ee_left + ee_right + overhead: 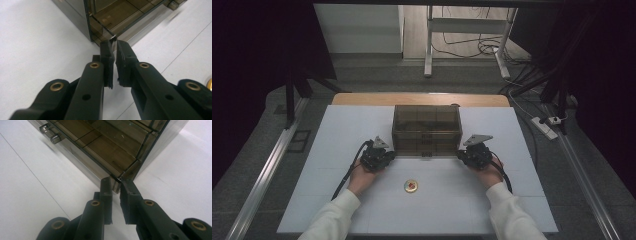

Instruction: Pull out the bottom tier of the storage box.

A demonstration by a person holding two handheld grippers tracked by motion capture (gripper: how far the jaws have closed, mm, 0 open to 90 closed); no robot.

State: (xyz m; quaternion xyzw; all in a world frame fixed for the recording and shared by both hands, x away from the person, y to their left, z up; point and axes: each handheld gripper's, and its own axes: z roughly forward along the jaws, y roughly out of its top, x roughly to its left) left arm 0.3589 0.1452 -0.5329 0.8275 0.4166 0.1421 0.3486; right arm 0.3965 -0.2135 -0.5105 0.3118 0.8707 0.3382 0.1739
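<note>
1. a smoked, see-through box [427, 130] is seen on a white table [337, 150], toward its far middle, with its lid down and two small latches on its front side.
2. the left gripper [384, 156] is held at the box's front left corner; in the left gripper view [113, 47] its jaws are nearly together, and the thin corner edge of the lid looks pinched between their tips.
3. the right gripper [464, 156] is held at the front right corner; in the right gripper view [116, 182] its jaws are nearly together at that corner's lid edge in the same way.
4. dividers are seen through the lid inside the box.
5. a small round gold disc [411, 186] lies on the table near the person, between the two white-sleeved forearms, well apart from the box.
</note>
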